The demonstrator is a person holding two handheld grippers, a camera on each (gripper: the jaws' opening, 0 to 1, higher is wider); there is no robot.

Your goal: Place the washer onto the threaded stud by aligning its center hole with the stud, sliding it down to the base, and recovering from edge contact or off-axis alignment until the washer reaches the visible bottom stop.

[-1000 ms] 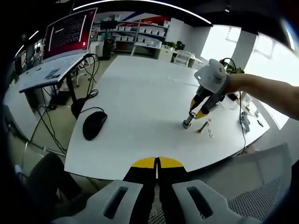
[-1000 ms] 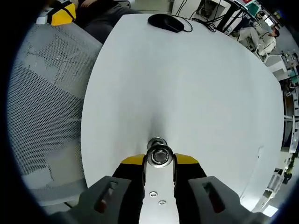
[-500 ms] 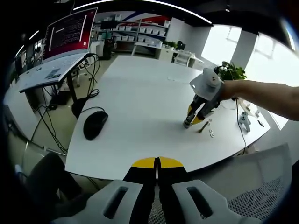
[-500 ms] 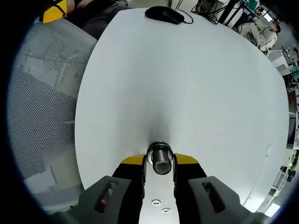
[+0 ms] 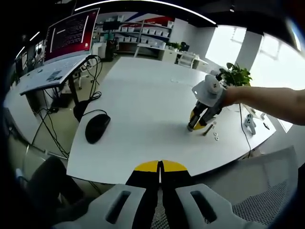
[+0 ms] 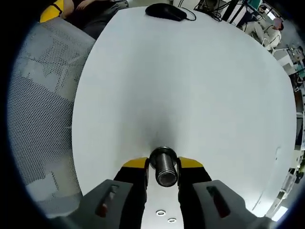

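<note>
The right gripper (image 6: 163, 168) is clamping the grey threaded metal stud (image 6: 164, 167), which is tilting; it may slip or topple on the white table (image 6: 190, 86). The left gripper (image 5: 160, 168) is closed and empty, while two small silver washers (image 6: 166, 216) are lying at six o'clock from the stud.

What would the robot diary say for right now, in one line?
right gripper: shut on stud | left gripper: shut | washers: on table

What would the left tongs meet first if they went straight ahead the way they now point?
Probably the near edge of the white table, just ahead of the shut left tongs; depth is unclear. The mouse lies off to one side.
</note>
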